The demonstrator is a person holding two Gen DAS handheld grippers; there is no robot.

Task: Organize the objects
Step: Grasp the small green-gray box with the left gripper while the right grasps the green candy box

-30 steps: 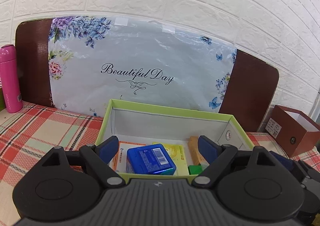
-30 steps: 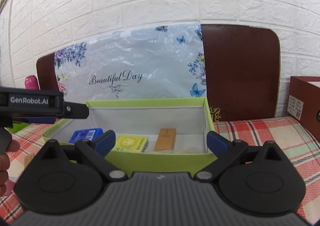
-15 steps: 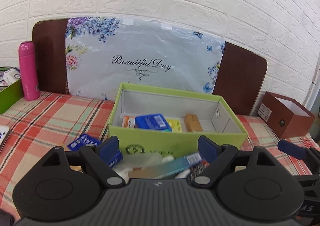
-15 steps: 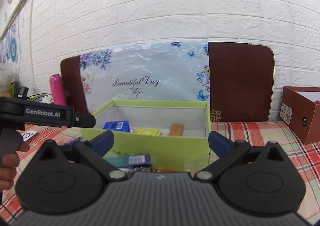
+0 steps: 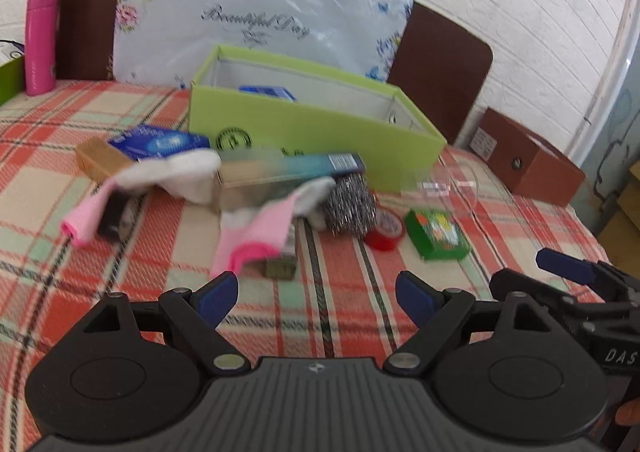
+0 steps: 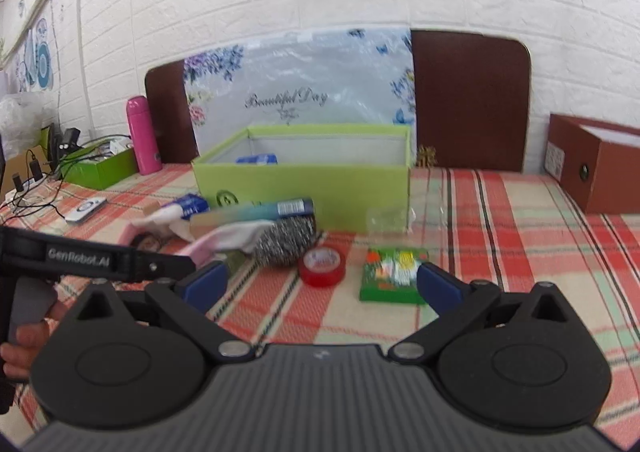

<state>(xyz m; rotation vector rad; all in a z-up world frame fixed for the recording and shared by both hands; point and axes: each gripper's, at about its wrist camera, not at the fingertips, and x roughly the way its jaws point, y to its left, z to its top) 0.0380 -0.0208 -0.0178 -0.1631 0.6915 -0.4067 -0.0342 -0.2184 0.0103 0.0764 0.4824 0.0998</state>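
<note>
A lime-green open box (image 5: 320,123) (image 6: 304,187) stands on the plaid cloth with a blue packet (image 5: 267,92) inside. In front of it lies a loose heap: white and pink socks (image 5: 256,228), a long teal toothpaste carton (image 5: 288,167) (image 6: 256,211), a steel scourer (image 5: 349,207) (image 6: 285,240), a red tape roll (image 5: 385,228) (image 6: 322,266) and a small green packet (image 5: 437,234) (image 6: 394,275). My left gripper (image 5: 317,300) is open and empty, short of the socks. My right gripper (image 6: 320,286) is open and empty too, close before the tape roll and green packet.
A pink flask (image 5: 39,39) (image 6: 143,140) stands at the back left near a second green box (image 6: 102,171). A brown box (image 5: 532,157) (image 6: 596,167) sits at the right. A floral board (image 5: 256,19) leans on the wall. A clear plastic lid (image 5: 448,181) lies beside the green box.
Both grippers have drawn back from over the green box and tilted lower, so the heap in front of it now shows. Both stayed open and empty.
</note>
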